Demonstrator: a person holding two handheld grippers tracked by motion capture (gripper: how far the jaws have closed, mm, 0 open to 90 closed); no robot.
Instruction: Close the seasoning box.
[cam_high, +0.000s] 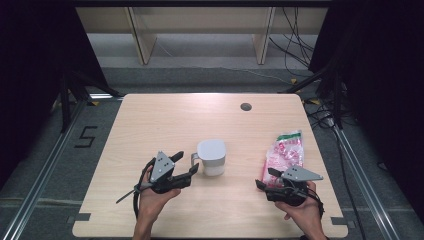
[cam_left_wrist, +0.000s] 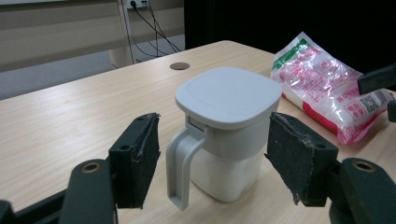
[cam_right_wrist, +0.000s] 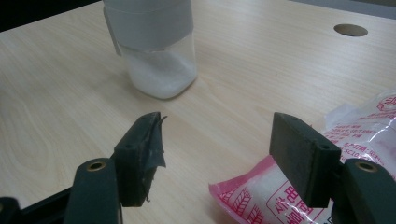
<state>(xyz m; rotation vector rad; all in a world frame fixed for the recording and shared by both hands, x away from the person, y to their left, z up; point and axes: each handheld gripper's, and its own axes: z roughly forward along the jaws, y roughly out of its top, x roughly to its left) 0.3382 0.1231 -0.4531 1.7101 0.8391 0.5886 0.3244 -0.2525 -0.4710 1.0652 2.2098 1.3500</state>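
A white lidded container (cam_high: 211, 156) with a handle on its left side stands at the middle of the table; white powder fills its clear lower part (cam_right_wrist: 156, 70). My left gripper (cam_high: 186, 164) is open just left of it. In the left gripper view the jaws (cam_left_wrist: 215, 154) stand on either side of the container's (cam_left_wrist: 229, 98) handle and body without touching them. A pink and white plastic bag (cam_high: 285, 150) lies at the right. My right gripper (cam_high: 265, 178) is open at the bag's near end. The bag's corner (cam_right_wrist: 261, 196) lies low between its jaws (cam_right_wrist: 219, 154).
The wooden table (cam_high: 150, 120) has a round cable hole (cam_high: 245, 106) near its far edge. The bag (cam_left_wrist: 322, 88) lies to the right of the container in the left gripper view. Black curtains, metal rails and cables surround the table.
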